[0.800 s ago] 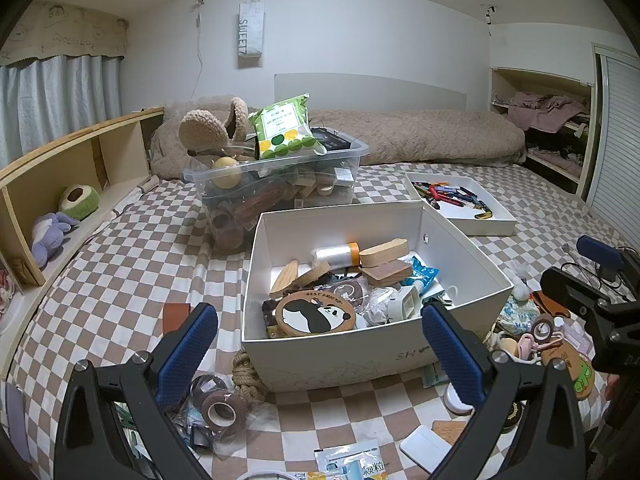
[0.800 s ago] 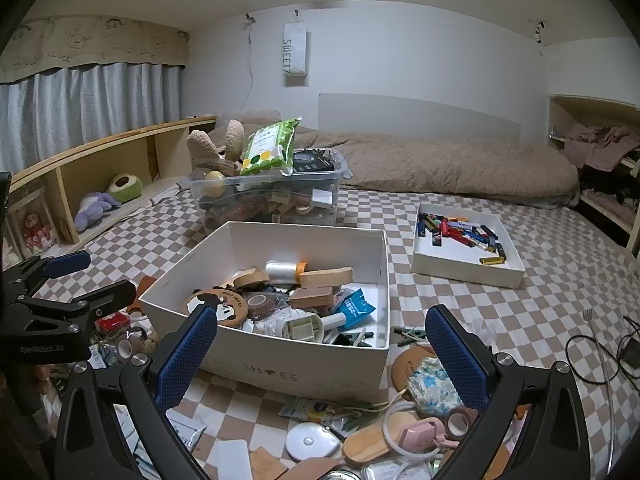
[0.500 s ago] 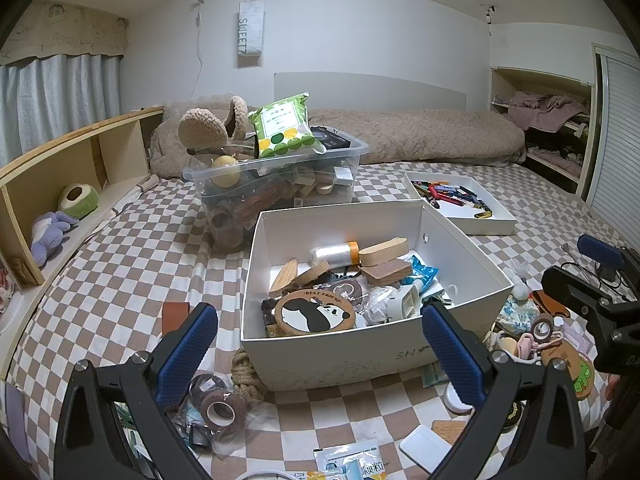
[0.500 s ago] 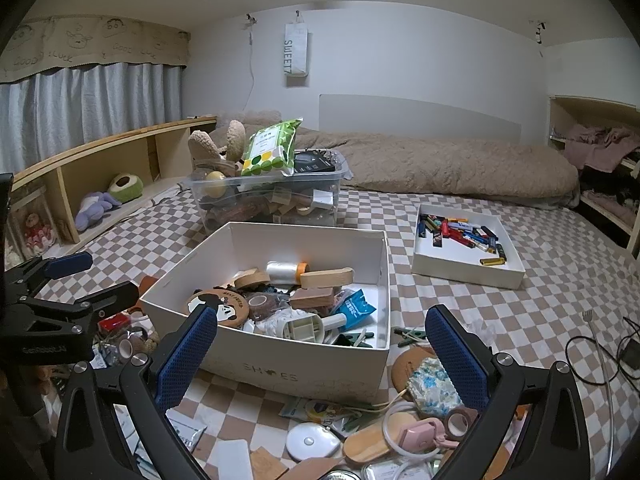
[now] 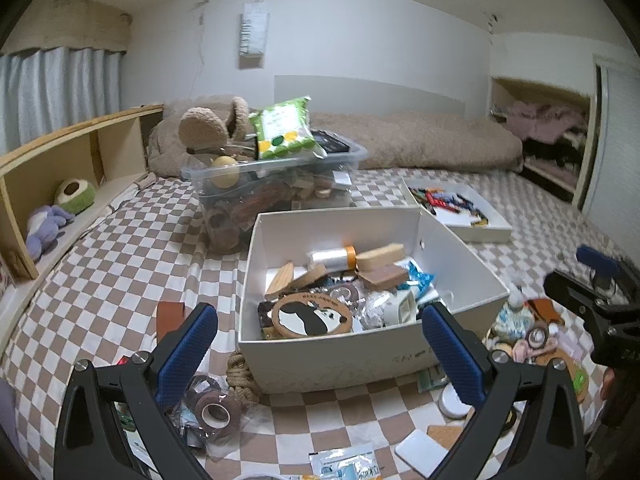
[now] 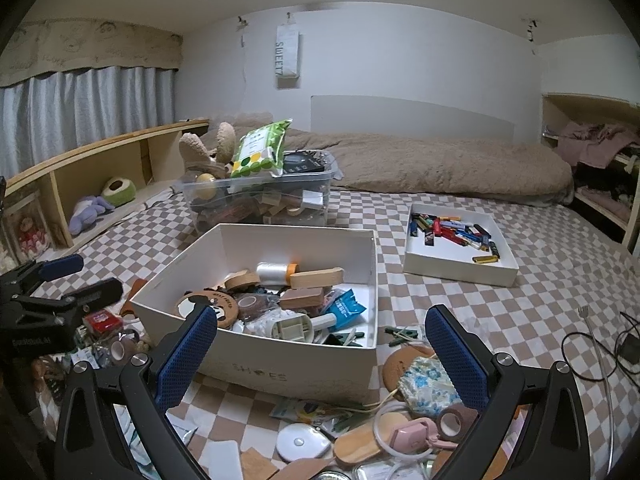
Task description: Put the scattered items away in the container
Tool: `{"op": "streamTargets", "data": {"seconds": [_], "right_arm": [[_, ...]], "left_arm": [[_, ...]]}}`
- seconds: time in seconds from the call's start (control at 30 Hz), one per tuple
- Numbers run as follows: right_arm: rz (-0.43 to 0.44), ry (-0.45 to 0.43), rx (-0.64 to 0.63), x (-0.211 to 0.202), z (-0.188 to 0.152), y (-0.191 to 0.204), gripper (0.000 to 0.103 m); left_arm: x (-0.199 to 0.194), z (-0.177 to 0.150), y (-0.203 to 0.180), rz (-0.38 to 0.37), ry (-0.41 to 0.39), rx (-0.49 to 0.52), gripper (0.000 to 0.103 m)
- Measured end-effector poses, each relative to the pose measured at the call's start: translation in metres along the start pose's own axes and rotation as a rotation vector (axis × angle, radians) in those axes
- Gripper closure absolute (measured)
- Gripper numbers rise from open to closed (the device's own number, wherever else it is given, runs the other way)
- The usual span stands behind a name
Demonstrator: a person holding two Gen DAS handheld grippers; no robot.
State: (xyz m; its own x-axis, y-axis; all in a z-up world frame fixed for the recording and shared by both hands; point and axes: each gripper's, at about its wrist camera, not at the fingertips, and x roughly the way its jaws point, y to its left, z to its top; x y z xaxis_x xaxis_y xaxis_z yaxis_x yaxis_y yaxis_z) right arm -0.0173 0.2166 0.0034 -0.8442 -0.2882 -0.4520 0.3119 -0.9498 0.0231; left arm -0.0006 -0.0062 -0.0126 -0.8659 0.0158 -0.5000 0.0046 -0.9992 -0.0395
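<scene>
A white shoebox (image 5: pixel 340 364) (image 6: pixel 280 374) sits on the checkered bed cover, holding wooden blocks, a panda coaster (image 5: pixel 310 316), a thread spool and other bits. My left gripper (image 5: pixel 318 330) hovers open before the box's near wall with nothing between its fingers. My right gripper (image 6: pixel 320 330) also stands open and empty, near the box's right front corner. Loose items lie around the box: a tape roll (image 5: pixel 216 412), a rope coil (image 5: pixel 240 376), a white disc (image 6: pixel 302 442), a floral pouch (image 6: pixel 428 380), a pink gadget (image 6: pixel 416 432) and a wooden piece (image 6: pixel 356 446).
Behind the box stands a clear plastic bin (image 5: pixel 272 184) heaped with toys and a green packet. A white tray (image 6: pixel 460 264) of small colourful items lies to the right. A wooden shelf (image 6: pixel 100 168) runs along the left, and cables (image 6: pixel 592 344) lie at the far right.
Both grippers stay open and empty. The scene has drifted very slightly leftward in the right wrist view; the items have not moved.
</scene>
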Motion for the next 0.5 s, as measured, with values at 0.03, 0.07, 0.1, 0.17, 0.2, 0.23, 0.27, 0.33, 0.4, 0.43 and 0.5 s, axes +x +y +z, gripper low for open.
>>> {"op": "streamTargets", "data": {"seconds": [0.03, 0.07, 0.1, 0.17, 0.2, 0.23, 0.27, 0.33, 0.4, 0.43, 0.5], "right_arm": [[-0.004, -0.003, 0.006, 0.0, 0.0, -0.002, 0.0], [-0.006, -0.005, 0.011, 0.0, 0.0, -0.006, 0.0], [-0.01, -0.007, 0.015, -0.001, 0.0, -0.007, 0.0], [-0.013, -0.012, 0.024, -0.003, -0.001, -0.011, 0.0], [-0.013, -0.014, 0.028, -0.003, -0.002, -0.012, 0.0], [-0.014, -0.016, 0.031, -0.004, -0.003, -0.014, 0.0], [-0.013, -0.017, 0.034, -0.004, -0.003, -0.015, 0.0], [-0.014, -0.02, 0.038, -0.005, -0.006, -0.016, 0.0], [-0.012, -0.023, 0.046, -0.007, -0.008, -0.018, 0.0], [-0.009, -0.024, 0.051, -0.007, -0.01, -0.018, 0.0], [-0.005, -0.025, 0.06, -0.009, -0.014, -0.019, 0.0]], "left_arm": [[-0.001, 0.0, 0.003, 0.006, -0.008, -0.009, 0.0], [-0.002, 0.001, 0.005, 0.009, -0.012, -0.019, 0.0], [-0.002, 0.002, 0.008, 0.006, -0.012, -0.027, 0.0], [-0.003, 0.002, 0.013, -0.01, -0.009, -0.058, 0.0], [-0.004, 0.001, 0.016, -0.022, -0.007, -0.078, 0.0], [-0.004, 0.0, 0.019, -0.036, -0.003, -0.101, 0.0], [-0.005, -0.002, 0.022, -0.046, 0.001, -0.118, 0.0], [-0.005, -0.005, 0.025, -0.054, 0.011, -0.138, 0.0], [-0.005, -0.01, 0.027, -0.046, 0.023, -0.142, 0.0], [-0.004, -0.012, 0.028, -0.041, 0.026, -0.141, 0.0], [-0.006, -0.019, 0.03, -0.026, 0.032, -0.14, 0.0]]}}
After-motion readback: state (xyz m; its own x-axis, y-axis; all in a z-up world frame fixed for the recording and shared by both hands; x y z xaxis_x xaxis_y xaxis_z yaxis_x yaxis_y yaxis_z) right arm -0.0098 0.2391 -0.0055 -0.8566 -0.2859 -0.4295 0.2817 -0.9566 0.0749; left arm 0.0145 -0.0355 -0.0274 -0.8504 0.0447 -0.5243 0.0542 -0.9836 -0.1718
